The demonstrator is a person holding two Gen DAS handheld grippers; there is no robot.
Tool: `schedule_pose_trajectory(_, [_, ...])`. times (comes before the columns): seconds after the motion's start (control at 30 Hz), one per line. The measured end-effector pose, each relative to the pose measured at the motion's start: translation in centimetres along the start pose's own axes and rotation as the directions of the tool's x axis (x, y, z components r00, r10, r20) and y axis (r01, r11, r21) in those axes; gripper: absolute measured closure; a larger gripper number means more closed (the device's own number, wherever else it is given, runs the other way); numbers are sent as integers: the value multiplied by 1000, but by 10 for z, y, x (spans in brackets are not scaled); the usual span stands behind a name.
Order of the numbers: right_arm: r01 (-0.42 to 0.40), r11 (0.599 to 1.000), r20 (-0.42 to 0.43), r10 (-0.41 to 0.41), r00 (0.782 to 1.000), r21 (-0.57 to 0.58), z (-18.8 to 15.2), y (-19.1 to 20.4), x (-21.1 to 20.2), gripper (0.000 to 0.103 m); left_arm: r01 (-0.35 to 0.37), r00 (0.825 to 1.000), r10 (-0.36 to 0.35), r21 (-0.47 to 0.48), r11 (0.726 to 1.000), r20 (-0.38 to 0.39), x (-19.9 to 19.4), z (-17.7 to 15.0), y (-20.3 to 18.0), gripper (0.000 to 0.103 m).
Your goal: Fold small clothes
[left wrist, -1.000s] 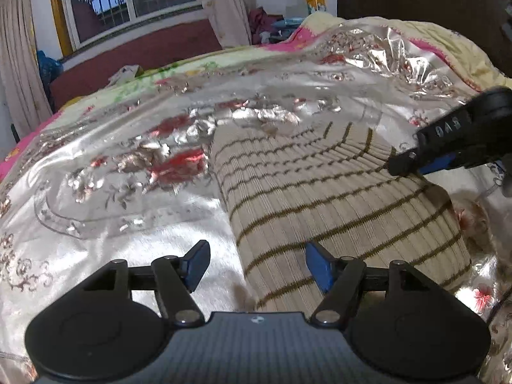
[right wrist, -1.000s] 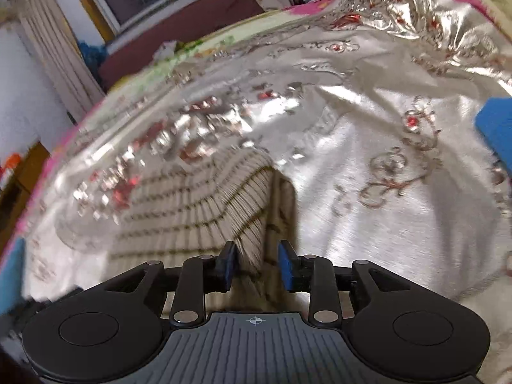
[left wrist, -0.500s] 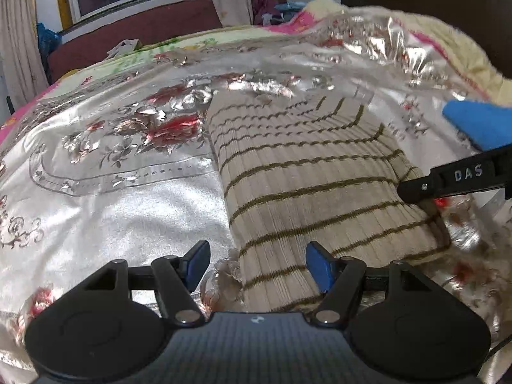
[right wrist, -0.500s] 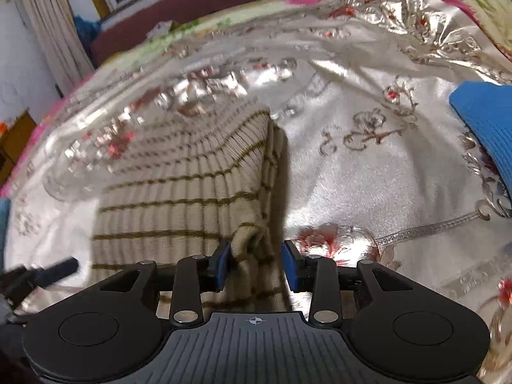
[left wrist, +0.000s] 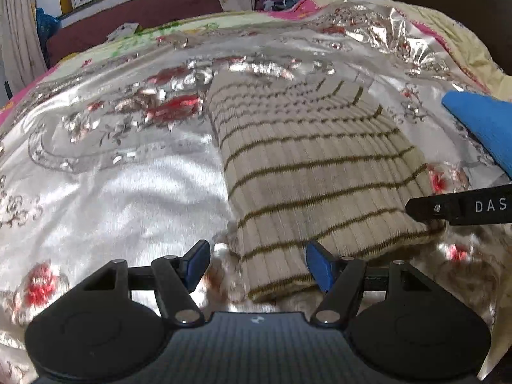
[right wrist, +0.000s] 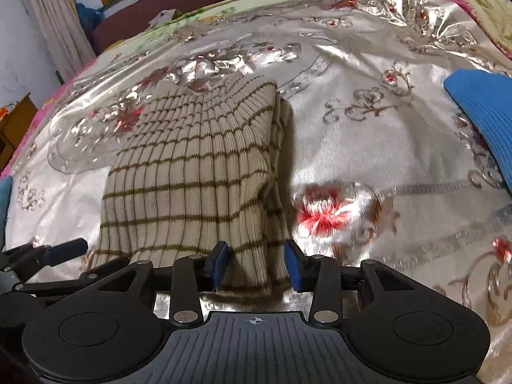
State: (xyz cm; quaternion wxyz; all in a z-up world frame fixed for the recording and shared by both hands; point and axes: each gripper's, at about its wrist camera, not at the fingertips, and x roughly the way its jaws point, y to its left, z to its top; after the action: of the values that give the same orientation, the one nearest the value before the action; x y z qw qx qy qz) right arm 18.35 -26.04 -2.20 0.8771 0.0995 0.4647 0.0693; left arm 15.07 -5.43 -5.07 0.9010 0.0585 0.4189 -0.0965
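Observation:
A beige knit garment with thin brown stripes [left wrist: 313, 166] lies folded on the shiny silver bedspread [left wrist: 121, 185]. My left gripper [left wrist: 257, 265] is open over its near left corner; the right pad rests by the cloth, the left pad stands clear of it. In the right wrist view the same garment [right wrist: 192, 172] shows its stacked folded edge on the right. My right gripper [right wrist: 256, 265] straddles the near right corner, its jaws opening, with a gap beside the cloth. A right gripper finger [left wrist: 454, 208] reaches the garment's right edge.
A blue knit cloth [right wrist: 480, 118] lies at the right on the bedspread. A left gripper finger [right wrist: 64, 249] shows at the left of the right wrist view. Beyond the bed are a dark red bench [left wrist: 137, 16], a window and curtains.
The right gripper, which pinched the garment's folded edge, drew it nearer and has spread its jaws. The garment now lies flatter. The blue cloth has come into view at the right.

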Motion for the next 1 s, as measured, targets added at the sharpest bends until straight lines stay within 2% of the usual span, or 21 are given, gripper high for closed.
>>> schedule_pose_trajectory(0.13, [-25, 999, 14, 25, 1000, 25, -4, 1, -10, 65, 13, 1000, -13, -26, 1000, -8, -7, -5, 4, 32])
schedule_pose_trajectory(0.23, [-12, 1000, 4, 12, 1000, 14, -9, 3, -10, 61, 16, 1000, -16, -20, 1000, -3, -12, -9, 3, 32])
schedule_pose_trajectory(0.33, [-10, 1000, 3, 10, 1000, 20, -13, 3, -13, 61, 20, 999, -21, -13, 1000, -26, -12, -15, 2, 32])
schedule_pose_trajectory(0.47, [-22, 1000, 13, 22, 1000, 22, -19, 4, -23, 61, 32, 999, -32, -15, 999, -16, -23, -25, -1, 32])
schedule_pose_trajectory(0.83, [-49, 999, -10, 49, 999, -5, -50, 26, -36, 61, 42, 999, -42, -41, 998, -11, -39, -36, 0, 32])
schedule_pose_trajectory(1.0, [-47, 999, 0, 47, 999, -16, -57, 33, -43, 57, 39, 999, -39, -32, 999, -13, -46, -41, -3, 31])
